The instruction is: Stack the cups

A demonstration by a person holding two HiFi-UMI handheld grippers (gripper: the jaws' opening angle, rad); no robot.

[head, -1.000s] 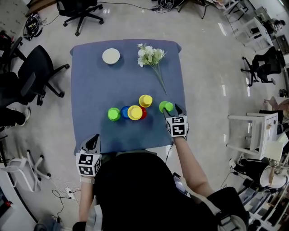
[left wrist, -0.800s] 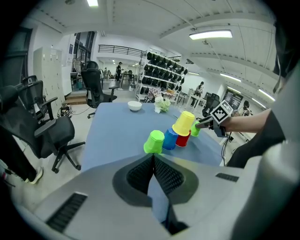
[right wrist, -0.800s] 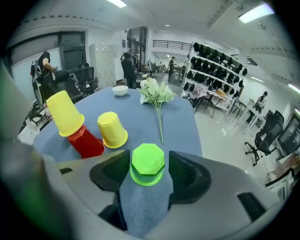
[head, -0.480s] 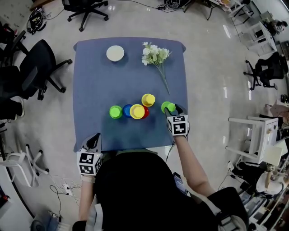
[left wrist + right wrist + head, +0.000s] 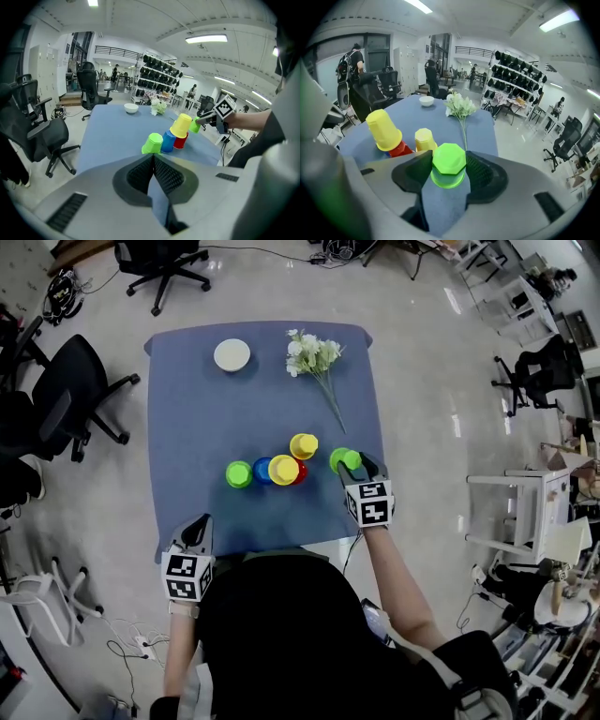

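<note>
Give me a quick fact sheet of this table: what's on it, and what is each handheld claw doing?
Table: blue table
Row of cups: lime cup, blue cup, red cup with a big yellow cup on top
Behind the row: small yellow cup
Right gripper: jaws have just been closing, clamped on a green cup
Left gripper: shut, empty, at the near table edge
Far side: white bowl, flowers

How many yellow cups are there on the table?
2: one yellow plastic cup sits on the red plastic cup; the other yellow cup stands alone behind them.
</note>
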